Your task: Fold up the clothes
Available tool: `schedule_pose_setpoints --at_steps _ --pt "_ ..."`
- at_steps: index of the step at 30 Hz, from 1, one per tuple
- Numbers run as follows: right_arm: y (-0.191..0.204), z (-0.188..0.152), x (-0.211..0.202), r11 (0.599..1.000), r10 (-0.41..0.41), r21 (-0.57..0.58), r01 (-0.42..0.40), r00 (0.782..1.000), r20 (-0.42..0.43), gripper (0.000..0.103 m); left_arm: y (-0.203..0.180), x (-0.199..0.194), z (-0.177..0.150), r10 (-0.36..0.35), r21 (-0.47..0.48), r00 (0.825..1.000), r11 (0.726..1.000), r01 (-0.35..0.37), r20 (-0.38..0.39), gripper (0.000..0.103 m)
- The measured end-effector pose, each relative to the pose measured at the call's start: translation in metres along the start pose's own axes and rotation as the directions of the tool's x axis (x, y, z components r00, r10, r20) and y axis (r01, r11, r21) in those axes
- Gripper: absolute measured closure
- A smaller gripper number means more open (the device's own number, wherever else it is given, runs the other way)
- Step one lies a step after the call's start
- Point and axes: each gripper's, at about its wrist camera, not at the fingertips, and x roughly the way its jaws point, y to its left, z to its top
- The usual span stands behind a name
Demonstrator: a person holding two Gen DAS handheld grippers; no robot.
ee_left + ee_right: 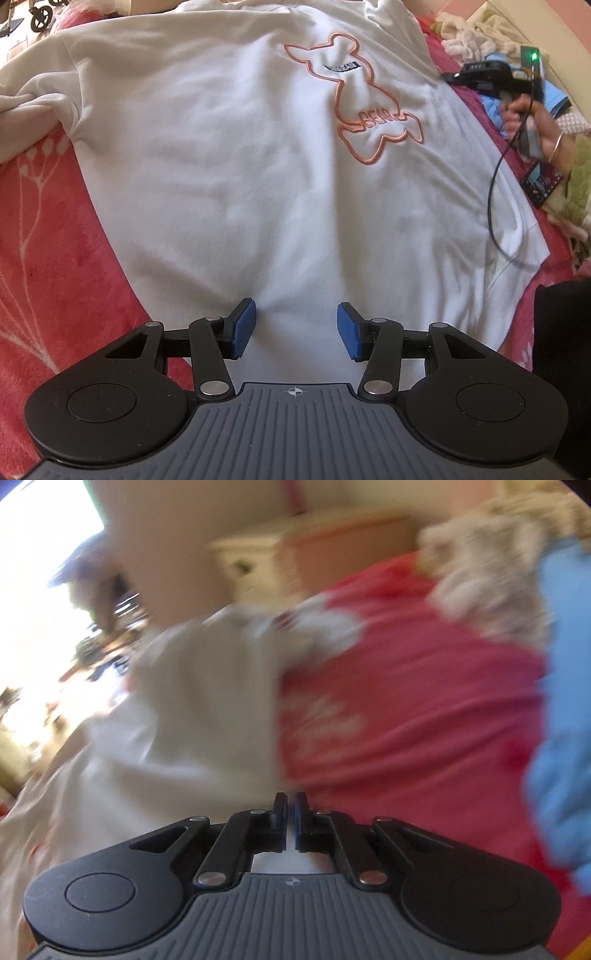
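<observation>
A white sweatshirt (229, 177) with an orange bear outline (354, 110) lies spread flat on a red blanket (48, 240), collar at the far end. My left gripper (297, 328) hovers over its near hem, open, with cloth below the blue pads (242, 328) but nothing pinched. My right gripper (448, 76), held by a hand (532, 122), sits at the sweatshirt's far right edge. In the blurred right wrist view the right gripper (290, 812) is shut, right at the edge of the sweatshirt (184, 720). I cannot tell whether cloth is pinched in the thin slit.
A black cable (493, 206) trails from the right gripper across the sweatshirt's right side. Fluffy cream cloth (469, 33) and blue cloth (561, 738) lie at the right of the blanket (406, 720). A phone-like device (543, 184) rests by the wrist. A pale bedside cabinet (251, 565) stands beyond.
</observation>
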Motion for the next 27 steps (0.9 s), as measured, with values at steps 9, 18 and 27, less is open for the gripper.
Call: schedule_pose_setpoints --at_steps 9,18,27 --pt "0.088 -0.006 0.03 0.965 0.225 -0.105 -0.239 0.966 -0.13 0.097 0.001 -0.002 -0.002 0.003 0.007 1.0 1.0 -0.003 -0.006 0.054" --pt "0.068 0.016 -0.011 0.996 0.073 -0.049 -0.072 0.997 0.014 0.096 0.006 -0.005 -0.006 0.003 -0.002 1.0 1.0 -0.003 -0.01 0.054" --pt "0.203 -0.072 -0.065 0.686 0.408 -0.498 -0.53 0.847 -0.341 0.089 0.008 -0.006 -0.003 0.042 0.0 0.999 0.999 -0.042 -0.005 0.055"
